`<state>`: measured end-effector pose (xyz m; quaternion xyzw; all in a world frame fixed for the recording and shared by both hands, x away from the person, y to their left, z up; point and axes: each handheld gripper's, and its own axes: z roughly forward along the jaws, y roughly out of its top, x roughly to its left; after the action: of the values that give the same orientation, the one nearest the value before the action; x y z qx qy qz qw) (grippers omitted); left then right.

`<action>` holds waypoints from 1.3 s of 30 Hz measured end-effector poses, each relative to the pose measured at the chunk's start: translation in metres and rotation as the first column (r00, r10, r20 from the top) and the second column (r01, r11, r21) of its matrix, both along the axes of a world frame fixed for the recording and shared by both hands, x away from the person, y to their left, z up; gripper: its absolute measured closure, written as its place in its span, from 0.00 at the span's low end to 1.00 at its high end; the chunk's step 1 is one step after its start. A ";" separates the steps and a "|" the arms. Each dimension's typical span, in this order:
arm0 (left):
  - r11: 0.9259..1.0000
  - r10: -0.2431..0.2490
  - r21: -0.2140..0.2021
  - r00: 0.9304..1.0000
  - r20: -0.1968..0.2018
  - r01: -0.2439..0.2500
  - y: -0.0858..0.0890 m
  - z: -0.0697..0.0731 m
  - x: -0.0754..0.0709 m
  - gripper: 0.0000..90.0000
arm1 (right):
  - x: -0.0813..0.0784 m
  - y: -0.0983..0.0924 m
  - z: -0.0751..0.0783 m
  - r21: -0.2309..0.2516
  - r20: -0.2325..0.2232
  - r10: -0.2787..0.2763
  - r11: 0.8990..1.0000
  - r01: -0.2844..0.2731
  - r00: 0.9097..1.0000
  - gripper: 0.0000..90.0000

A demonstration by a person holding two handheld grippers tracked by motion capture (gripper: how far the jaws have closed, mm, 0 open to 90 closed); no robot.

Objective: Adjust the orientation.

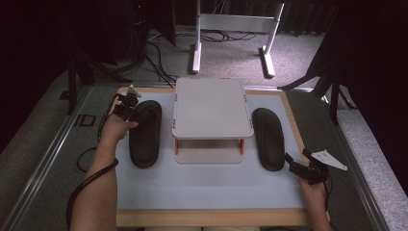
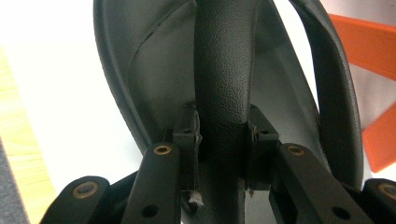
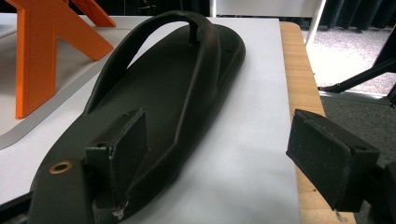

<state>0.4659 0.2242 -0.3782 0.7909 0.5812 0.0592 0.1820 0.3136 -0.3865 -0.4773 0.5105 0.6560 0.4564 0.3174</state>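
– Black rubber, both of them: two flip-flops on the white desk (image 1: pixel 211 185). Where do they lie against the grey shelf stand (image 1: pixel 211 108)?

– One on each side of it. The right flip-flop (image 1: pixel 268 138) lies flat just right of the stand, toe end away from the person.

– And the right tongs (image 1: pixel 299 163)?

– Nearest to us, at the heel end of that sandal, right of the stand's front corner. In the right gripper view the jaws stand wide apart, one pad over the heel edge, the other out over bare desk. Nothing is gripped.

– The other side?

– The left flip-flop (image 1: pixel 144 134) lies just left of the stand. The left tongs (image 1: pixel 126 108) sit at its far end, level with the stand's back half.

– Holding it?

– Yes. The left gripper view shows the pads (image 2: pixel 189 133) pressed on either side of the strap (image 2: pixel 224 79), clamped on it. The stand's orange leg (image 2: pixel 362 44) shows beyond.
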 end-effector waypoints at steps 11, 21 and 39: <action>0.997 0.040 -0.065 0.998 0.044 -0.037 0.009 0.044 -0.014 0.79 | -0.001 0.000 0.000 -0.001 0.004 0.000 1.000 0.000 1.000 0.21; 0.995 0.037 -0.095 0.995 0.096 -0.027 0.000 0.090 -0.020 0.79 | -0.001 0.001 0.000 -0.007 0.012 0.007 1.000 -0.007 1.000 0.17; 0.993 -0.009 -0.118 0.989 0.145 0.026 -0.059 0.145 -0.014 0.79 | 0.000 0.000 0.000 -0.004 0.000 0.003 1.000 -0.003 1.000 0.17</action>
<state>0.4520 0.1647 -0.2332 0.7773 0.5619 0.0797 0.2714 0.3135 -0.3864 -0.4772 0.5088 0.6577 0.4555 0.3179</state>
